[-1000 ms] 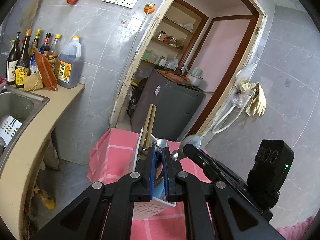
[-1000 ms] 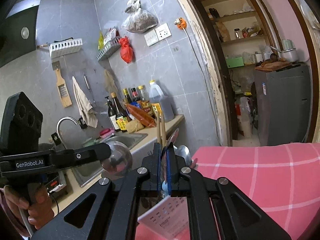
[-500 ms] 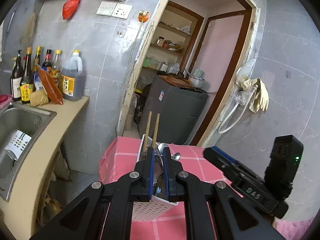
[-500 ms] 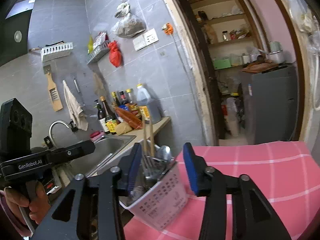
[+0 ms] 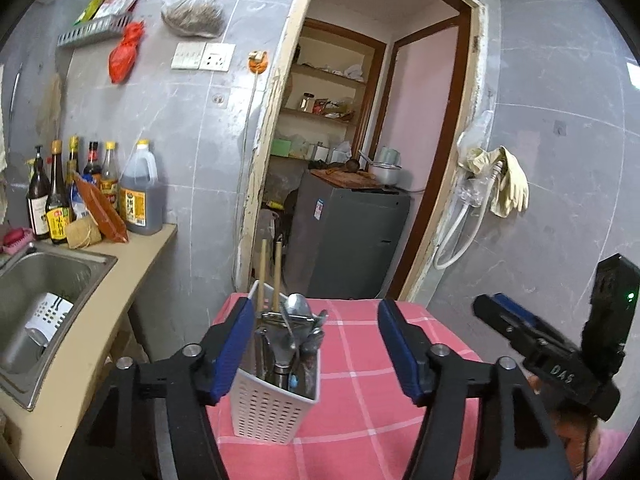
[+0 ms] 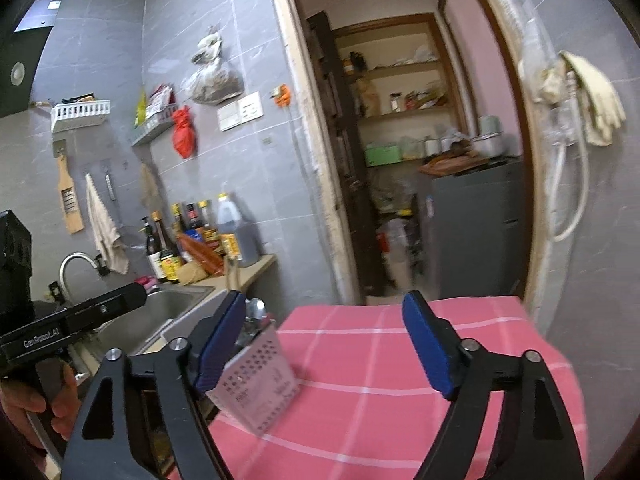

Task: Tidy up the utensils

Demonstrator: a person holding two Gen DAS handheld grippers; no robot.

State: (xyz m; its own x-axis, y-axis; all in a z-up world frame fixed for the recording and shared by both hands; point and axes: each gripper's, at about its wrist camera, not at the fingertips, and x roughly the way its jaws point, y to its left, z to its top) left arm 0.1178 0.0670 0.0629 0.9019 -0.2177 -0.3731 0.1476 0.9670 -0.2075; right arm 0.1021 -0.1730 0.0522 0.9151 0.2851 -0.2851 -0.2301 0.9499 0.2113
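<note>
Item: utensil caddy (image 5: 276, 396), white, perforated, upright on the pink checked cloth (image 5: 360, 412) covering the desk, near the cloth's left edge beside the counter with the sink (image 5: 48, 280).

Contents: two chopsticks (image 5: 269, 276) standing tall at the back; a spoon (image 5: 298, 306) bowl-up; other metal utensils crowded in, kinds not clear.

Left gripper (image 5: 316, 344): jaws spread wide, nothing held. The left blue pad sits just beside the caddy's left wall; whether it touches cannot be told. The right pad is well apart from the caddy.

Right gripper (image 6: 334, 348): jaws spread wide, nothing held. In its own view the caddy (image 6: 260, 380) sits partly behind the left pad, tilted by the lens; bare cloth lies between the pads.

Not in use: a second white caddy (image 5: 48, 318) lying in the sink; bottles (image 5: 92, 196) on the counter.

Step in hand (judged): release. All visible utensils are in the caddy and both grippers are free; no loose utensil shows on the cloth.

Next move (judged): back both grippers off without nudging the caddy, which looks light and top-heavy. If more utensils lie out of view, fetch and drop them handle-down into the remaining gap.
</note>
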